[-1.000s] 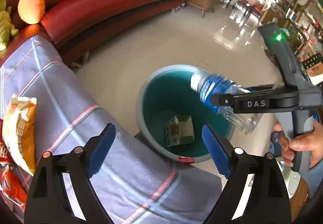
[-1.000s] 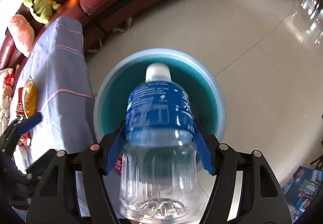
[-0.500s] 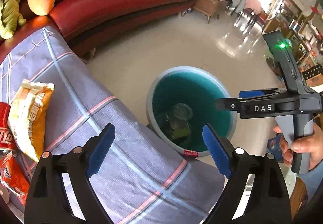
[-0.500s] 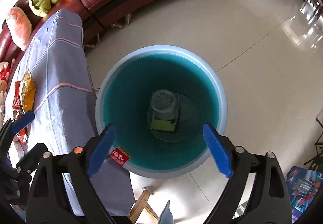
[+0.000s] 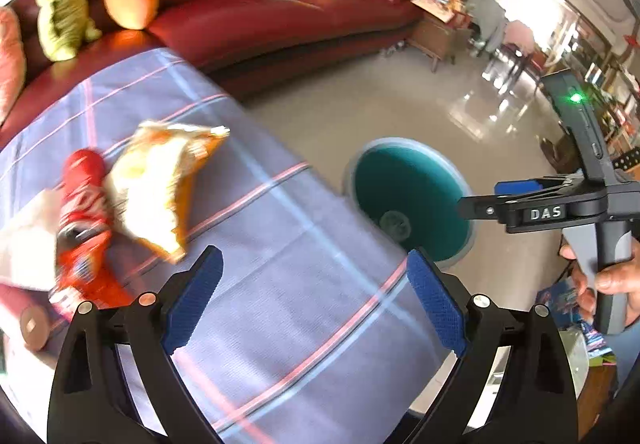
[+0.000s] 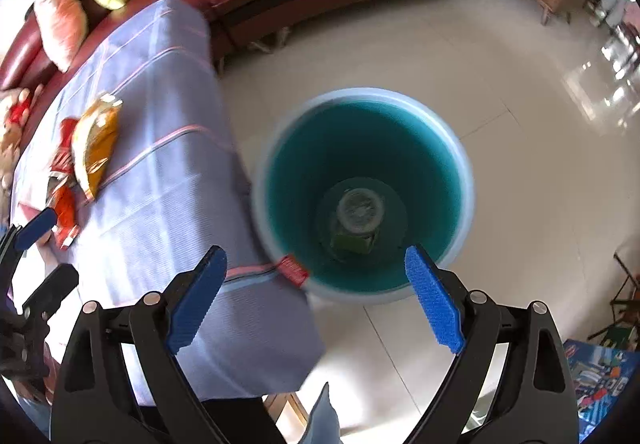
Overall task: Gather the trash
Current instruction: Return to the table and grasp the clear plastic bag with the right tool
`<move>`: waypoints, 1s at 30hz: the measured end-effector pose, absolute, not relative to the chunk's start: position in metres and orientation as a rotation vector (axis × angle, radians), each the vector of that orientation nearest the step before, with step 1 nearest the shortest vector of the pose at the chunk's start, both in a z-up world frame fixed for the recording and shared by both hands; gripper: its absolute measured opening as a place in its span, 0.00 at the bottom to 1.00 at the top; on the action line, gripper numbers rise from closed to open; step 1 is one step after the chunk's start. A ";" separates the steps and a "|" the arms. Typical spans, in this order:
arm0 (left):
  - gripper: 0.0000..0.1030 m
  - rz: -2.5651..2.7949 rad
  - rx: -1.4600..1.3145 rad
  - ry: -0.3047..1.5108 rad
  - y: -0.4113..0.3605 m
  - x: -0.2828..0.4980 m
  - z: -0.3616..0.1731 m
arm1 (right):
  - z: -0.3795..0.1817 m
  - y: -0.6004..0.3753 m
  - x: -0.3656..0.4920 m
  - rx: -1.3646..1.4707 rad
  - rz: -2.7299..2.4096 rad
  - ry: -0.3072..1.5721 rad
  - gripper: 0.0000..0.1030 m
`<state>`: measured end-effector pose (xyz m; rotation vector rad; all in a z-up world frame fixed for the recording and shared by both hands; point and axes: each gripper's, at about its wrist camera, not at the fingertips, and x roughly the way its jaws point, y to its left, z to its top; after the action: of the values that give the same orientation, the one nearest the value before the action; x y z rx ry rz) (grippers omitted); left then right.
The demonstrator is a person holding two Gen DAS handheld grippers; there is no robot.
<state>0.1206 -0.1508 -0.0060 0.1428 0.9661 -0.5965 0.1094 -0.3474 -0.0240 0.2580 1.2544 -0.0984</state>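
Note:
A teal bin (image 6: 448, 180) stands on the floor beside the table; it also shows in the left wrist view (image 5: 408, 180). A clear plastic bottle (image 6: 360, 210) stands in it on a green carton (image 6: 354, 242). My right gripper (image 6: 314, 302) is open and empty above the bin's near rim; it also shows in the left wrist view (image 5: 500, 200). My left gripper (image 5: 314, 302) is open and empty above the table's blue plaid cloth (image 5: 280, 304). On the cloth lie a yellow chip bag (image 5: 160, 184), a red can (image 5: 82, 196) and a red wrapper (image 5: 90, 276).
A red sofa (image 5: 280, 16) with plush toys (image 5: 64, 12) and books curves behind the table. The tiled floor (image 6: 520, 92) spreads around the bin. A wooden side table (image 5: 436, 40) stands far right. A magazine (image 6: 600, 380) lies on the floor.
My right gripper opened and dropped the bottle into the bin, then rose. My left gripper swung left over the table, so the chip bag and can are now in front of it.

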 end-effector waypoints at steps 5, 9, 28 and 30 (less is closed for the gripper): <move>0.91 -0.513 0.131 0.952 -0.088 0.103 0.000 | -0.013 -0.291 0.102 0.184 -0.010 1.258 0.84; 0.91 -0.437 0.111 0.943 -0.029 0.091 0.001 | -0.009 -0.233 0.098 0.110 0.086 1.273 0.84; 0.91 -0.164 -0.058 0.952 0.160 0.028 -0.025 | -0.038 -0.001 0.044 -0.011 0.476 1.417 0.84; 0.91 -0.152 -0.080 0.952 0.170 0.022 -0.028 | -0.046 0.013 0.044 -0.009 0.477 1.428 0.84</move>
<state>0.0216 0.1702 -0.0277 -0.0797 0.9516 -0.1523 0.0438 0.0130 -0.0456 -0.0086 1.4278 0.4769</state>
